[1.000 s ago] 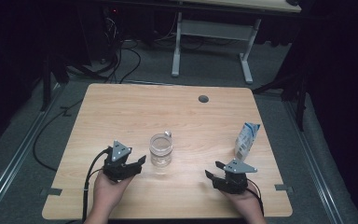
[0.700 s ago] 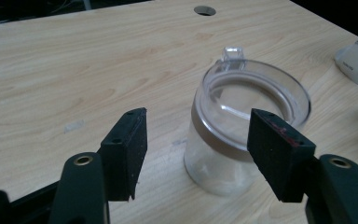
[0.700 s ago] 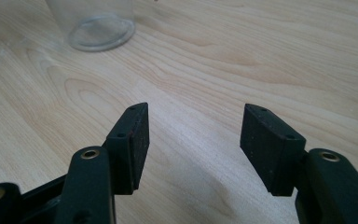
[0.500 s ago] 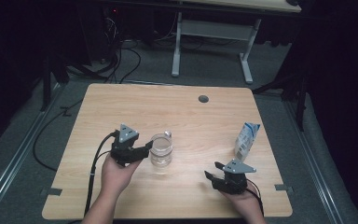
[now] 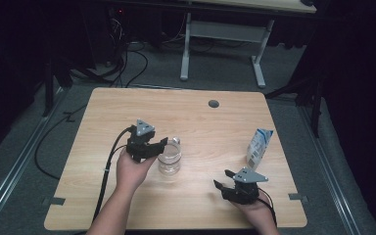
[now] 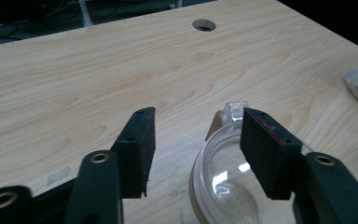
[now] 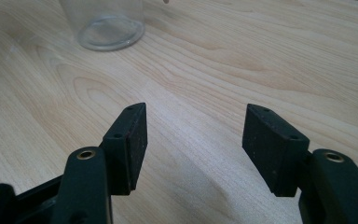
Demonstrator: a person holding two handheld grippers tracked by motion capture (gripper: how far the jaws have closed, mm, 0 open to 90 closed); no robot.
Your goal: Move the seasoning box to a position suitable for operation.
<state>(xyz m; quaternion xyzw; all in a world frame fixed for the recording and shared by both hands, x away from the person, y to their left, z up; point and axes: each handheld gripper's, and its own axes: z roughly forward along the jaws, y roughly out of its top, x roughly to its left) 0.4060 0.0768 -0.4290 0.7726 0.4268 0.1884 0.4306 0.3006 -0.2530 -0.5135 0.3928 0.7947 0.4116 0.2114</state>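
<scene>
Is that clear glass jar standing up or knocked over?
Upright: the jar stands on its base on the table, its rim facing up.

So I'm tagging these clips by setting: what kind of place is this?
Probably a lab or workshop, not a home: a bare wooden table on grey carpet, loose cables on the floor behind it, and an adjustable desk frame in a dark room.

Left tongs (image 5: 160, 143) raised off table, jaws just been closing, still apart; right tongs (image 5: 223, 180) low, jaws apart.

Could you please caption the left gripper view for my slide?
Left gripper closing over a clear glass beaker on the wooden table.
</scene>
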